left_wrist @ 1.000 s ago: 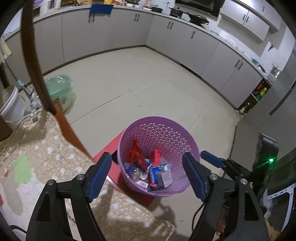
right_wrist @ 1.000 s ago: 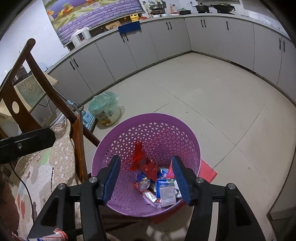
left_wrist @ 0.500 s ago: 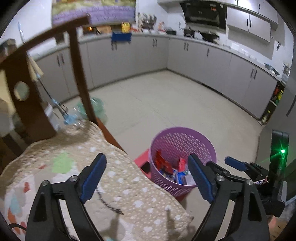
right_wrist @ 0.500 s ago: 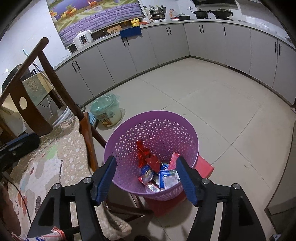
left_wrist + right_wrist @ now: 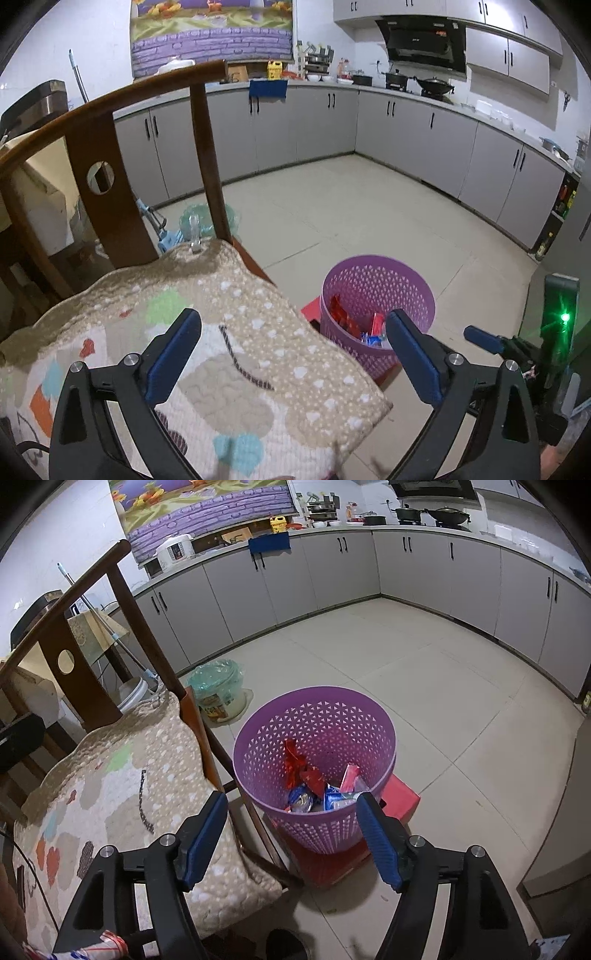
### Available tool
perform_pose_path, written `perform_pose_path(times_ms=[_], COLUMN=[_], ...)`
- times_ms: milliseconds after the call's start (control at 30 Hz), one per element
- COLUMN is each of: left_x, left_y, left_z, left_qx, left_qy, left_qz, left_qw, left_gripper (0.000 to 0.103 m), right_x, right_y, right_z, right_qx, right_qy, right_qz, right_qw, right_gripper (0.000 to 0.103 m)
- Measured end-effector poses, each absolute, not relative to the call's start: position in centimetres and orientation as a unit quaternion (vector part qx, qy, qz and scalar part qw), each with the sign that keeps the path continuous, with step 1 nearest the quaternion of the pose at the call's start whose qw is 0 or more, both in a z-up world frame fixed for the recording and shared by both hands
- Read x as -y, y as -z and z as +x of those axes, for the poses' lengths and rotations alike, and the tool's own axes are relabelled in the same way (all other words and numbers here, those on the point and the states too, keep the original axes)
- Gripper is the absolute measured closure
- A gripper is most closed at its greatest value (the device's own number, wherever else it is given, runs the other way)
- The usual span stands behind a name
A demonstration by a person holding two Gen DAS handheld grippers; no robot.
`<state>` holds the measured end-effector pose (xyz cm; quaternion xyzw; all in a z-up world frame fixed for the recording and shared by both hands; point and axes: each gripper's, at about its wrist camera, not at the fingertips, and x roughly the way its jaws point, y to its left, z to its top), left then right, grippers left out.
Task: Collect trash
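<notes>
Right wrist view: you've pulled both grippers back from the purple perforated plastic basket (image 5: 317,764), wrappers inside. Right gripper (image 5: 291,834) and left gripper (image 5: 291,354) are opening, fingers empty; that drop looks finished, so look for more trash.

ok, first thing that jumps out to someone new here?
The purple basket on the floor beside the wooden chair, standing on something flat and red and holding bright wrappers. Next, the patterned cushion covering the chair seat, with both grippers' jaws opening and empty in front of the cameras.
</notes>
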<state>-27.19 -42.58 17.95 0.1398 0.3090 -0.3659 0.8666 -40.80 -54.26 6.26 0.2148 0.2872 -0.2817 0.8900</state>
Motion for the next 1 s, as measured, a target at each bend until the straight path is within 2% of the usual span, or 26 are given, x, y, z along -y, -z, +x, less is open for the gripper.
perform_pose_path(times_ms=[1000], left_x=[41.1], left_y=[-16.9], left_z=[-31.6], left_qx=[-0.34], left_qy=[0.372], left_qz=[0.192], left_qw=[0.842], left_gripper=[0.004], right_x=[52.0], right_y=[-6.3], right_z=[-44.9], right_qx=[-0.289], right_qy=[0.298], right_qz=[0.228], right_qw=[0.88], right_gripper=[0.024])
